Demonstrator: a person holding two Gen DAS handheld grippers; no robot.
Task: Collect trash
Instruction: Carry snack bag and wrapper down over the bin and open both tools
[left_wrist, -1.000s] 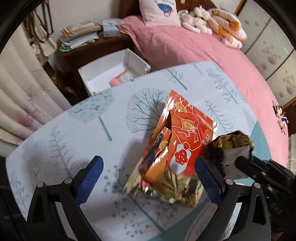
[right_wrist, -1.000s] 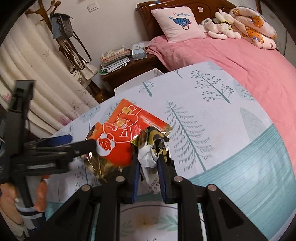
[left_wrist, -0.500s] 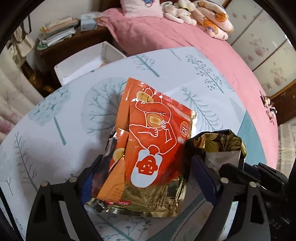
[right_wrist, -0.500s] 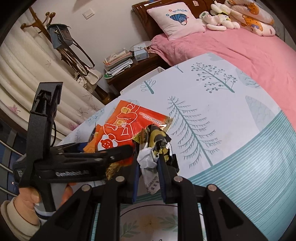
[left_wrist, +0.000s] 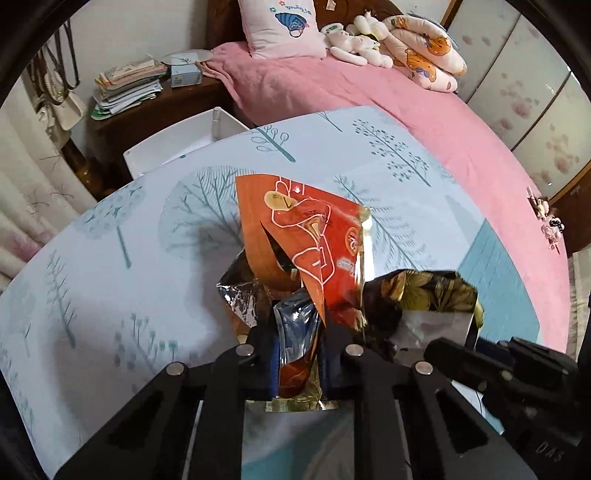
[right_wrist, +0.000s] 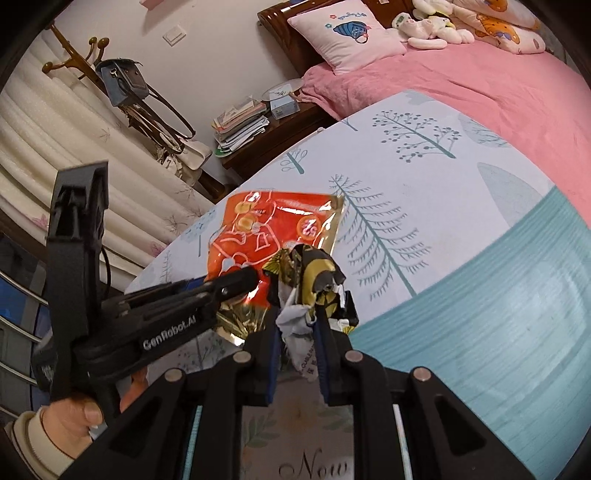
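The left gripper is seen clamped on the lower edge of an orange snack bag, whose crumpled foil end is pinched between the blue pads while the rest of the bag is tilted up over the table, covered in a cloth printed with trees. From the right wrist view the same orange snack bag is shown beside the left gripper, which is held by a hand in a cream cuff. The right gripper is closed on a crumpled dark wrapper with gold leaf print and a white scrap bunched with it; the wrapper is held just beside the orange bag, possibly touching it, though the overlap cannot be resolved. The dark wrapper is also seen to the right of the bag in the left view. Beyond the table's far edge a white bin is partly visible, next to a wooden nightstand stacked with papers and a bed under a pink cover.
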